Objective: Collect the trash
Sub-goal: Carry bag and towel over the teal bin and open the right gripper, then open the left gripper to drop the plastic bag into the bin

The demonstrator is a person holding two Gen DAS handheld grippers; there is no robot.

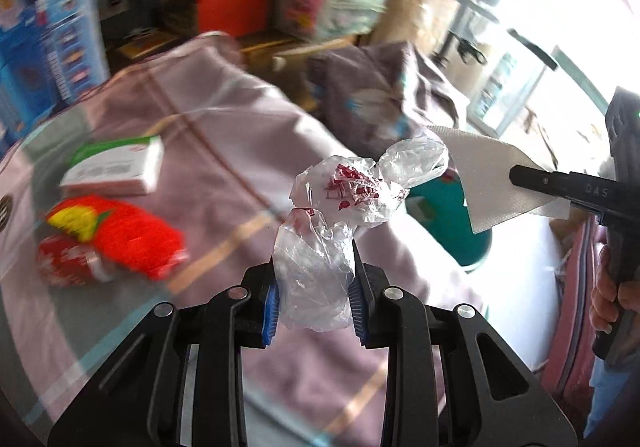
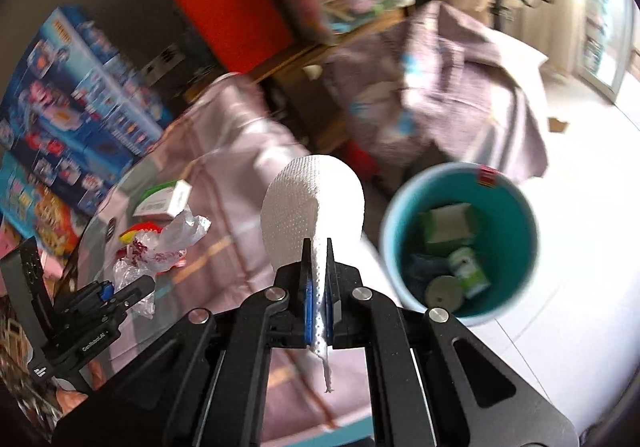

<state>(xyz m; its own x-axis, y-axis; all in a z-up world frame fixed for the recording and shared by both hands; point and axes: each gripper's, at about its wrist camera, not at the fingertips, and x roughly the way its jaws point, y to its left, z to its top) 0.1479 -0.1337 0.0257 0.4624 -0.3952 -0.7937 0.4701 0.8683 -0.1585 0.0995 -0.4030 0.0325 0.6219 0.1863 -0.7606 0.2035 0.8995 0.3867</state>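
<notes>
Trash sits in both tongs. The left tongs [image 1: 314, 287] are clamped on a crumpled clear plastic bag [image 1: 344, 207] with red print, its loose top standing up above the blue pads [image 1: 269, 311] and clear of the desk. The right tongs [image 2: 318, 287] are pinched tight on a white paper towel [image 2: 312, 215], which balloons out beyond the fingertips while a thin twisted tail hangs down behind them. From the left wrist view the right tongs reach in from the right edge with that towel.

Just beyond, on the glass-topped desk [image 1: 224, 183] with its pinkish cloth, lie a red snack packet [image 1: 132, 239], a small red-and-white wrapper [image 1: 68, 259] touching it, and a green-and-white box [image 1: 116, 167] a little farther back.

Off the desk's right edge, on the pale floor, stands a teal bin [image 2: 460, 239] holding a green carton, a small bottle and a round lid. Farther off, blurred, are blue toy boxes [image 2: 72, 99] and a cloth-draped heap [image 2: 460, 87].
</notes>
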